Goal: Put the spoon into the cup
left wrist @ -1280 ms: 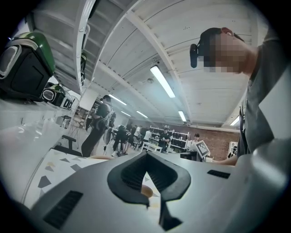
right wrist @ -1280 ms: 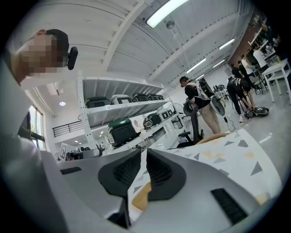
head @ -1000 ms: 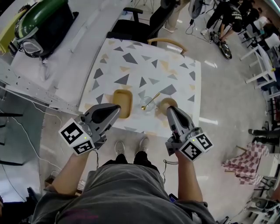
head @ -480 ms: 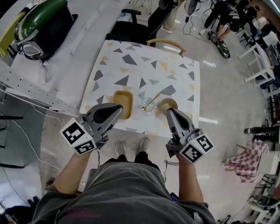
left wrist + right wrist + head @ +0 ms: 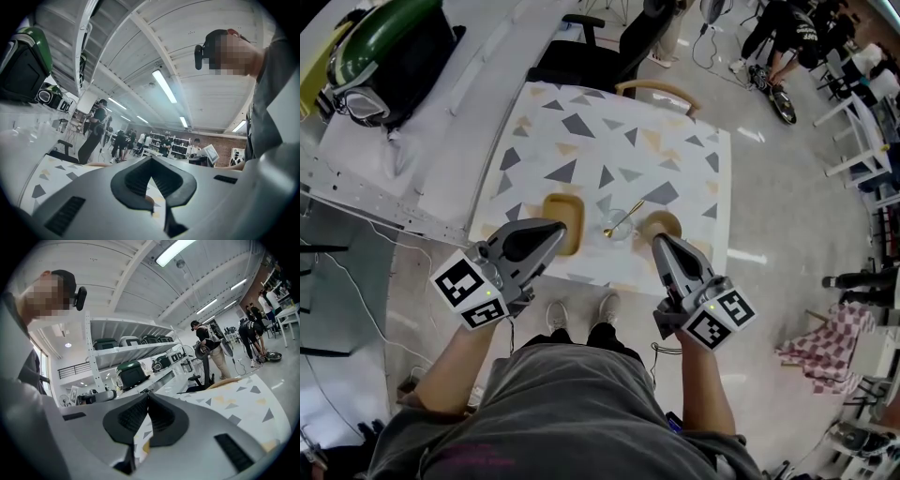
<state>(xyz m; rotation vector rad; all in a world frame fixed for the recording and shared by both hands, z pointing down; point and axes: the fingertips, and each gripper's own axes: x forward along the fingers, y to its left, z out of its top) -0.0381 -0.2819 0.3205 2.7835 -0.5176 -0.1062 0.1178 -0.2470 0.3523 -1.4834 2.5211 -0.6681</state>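
- Head view: I hold my left gripper (image 5: 546,234) and my right gripper (image 5: 660,242) at the near edge of the tabletop (image 5: 609,141), which has a pattern of triangles.
- The 2 grippers are well apart, with my shoes (image 5: 557,317) on the floor between and below them.
- The gold spoon (image 5: 624,217) lies slanted at the clear cup (image 5: 620,226) in the near middle of the tabletop. Its bowl points toward me and to the left, its handle away and to the right. From here I cannot tell whether it rests inside the cup or across its rim.
- A wooden tray (image 5: 565,217) sits just left of the cup and a round wooden dish (image 5: 662,221) just right of it. My left gripper's tip overlaps the tray's near corner in this view, and my right gripper's tip is just beside the dish.
- A wooden chair (image 5: 654,91) stands at the far edge, with a black office chair (image 5: 581,61) behind it.
- Left gripper view: my left gripper (image 5: 150,159) has its fingers (image 5: 133,178) together at the tips, with nothing between them. A strip of the tabletop (image 5: 44,176) shows at the left, and people stand far off in the room.
- Right gripper view: my right gripper (image 5: 147,395) also has its fingers (image 5: 161,418) together at the tips, and it is empty. The tabletop (image 5: 234,404) runs to the right, and a shelf (image 5: 136,350) carrying appliances stands behind.
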